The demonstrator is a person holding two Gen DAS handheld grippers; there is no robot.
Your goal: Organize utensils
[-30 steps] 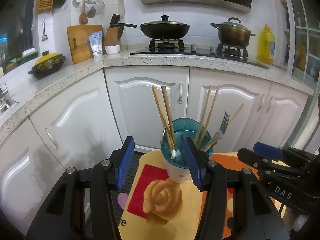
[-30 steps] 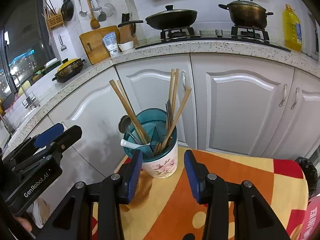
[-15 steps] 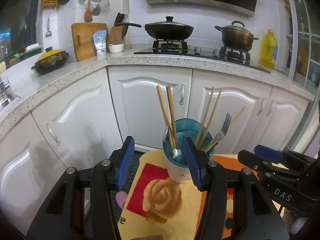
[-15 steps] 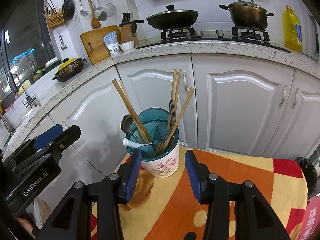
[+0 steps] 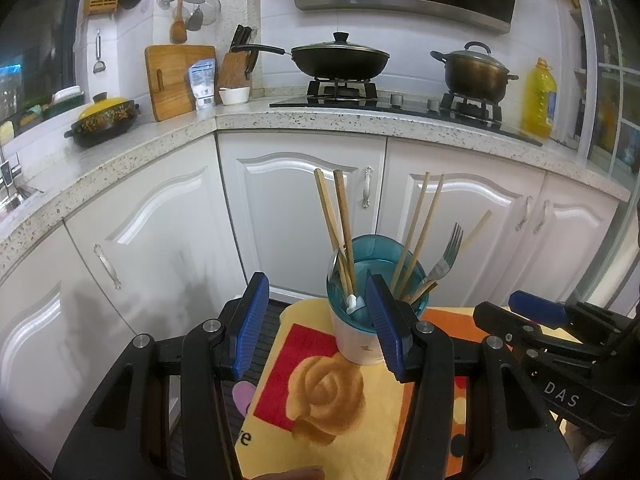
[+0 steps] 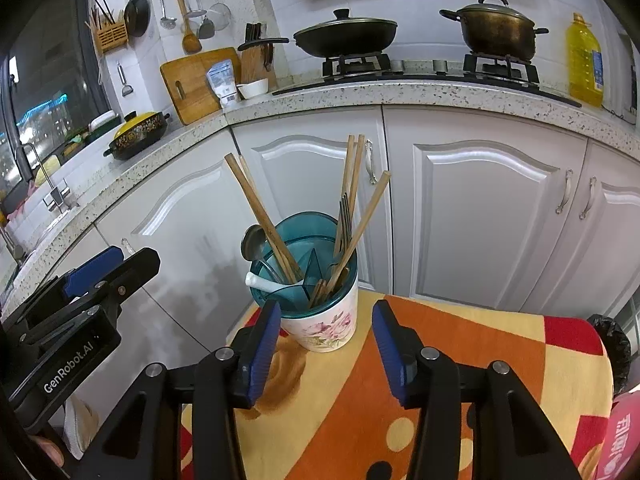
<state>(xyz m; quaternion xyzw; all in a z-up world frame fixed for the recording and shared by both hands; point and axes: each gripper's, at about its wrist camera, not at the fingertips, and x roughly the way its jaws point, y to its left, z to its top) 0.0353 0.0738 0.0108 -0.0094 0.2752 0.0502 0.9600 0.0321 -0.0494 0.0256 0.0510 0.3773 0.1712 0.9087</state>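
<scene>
A white floral utensil holder (image 6: 326, 322) with a teal divided insert stands on an orange and yellow cloth (image 6: 440, 360); it also shows in the left wrist view (image 5: 362, 340). It holds wooden chopsticks (image 6: 260, 216), a fork (image 5: 446, 258), a metal spoon (image 6: 252, 242) and a white spoon (image 6: 260, 283). My left gripper (image 5: 316, 322) is open and empty, just short of the holder. My right gripper (image 6: 326, 350) is open and empty, its fingers either side of the holder's near face.
White cabinet doors (image 6: 480, 208) stand behind the table. The counter above carries a wok (image 5: 340, 60), a pot (image 5: 476, 74), an oil bottle (image 5: 538, 100) and a cutting board (image 5: 170, 80). The cloth's far edge (image 5: 308, 304) is close behind the holder.
The left wrist view has tilted up a little and the holder sits slightly further right in it. The right gripper has barely moved. Both stay open.
</scene>
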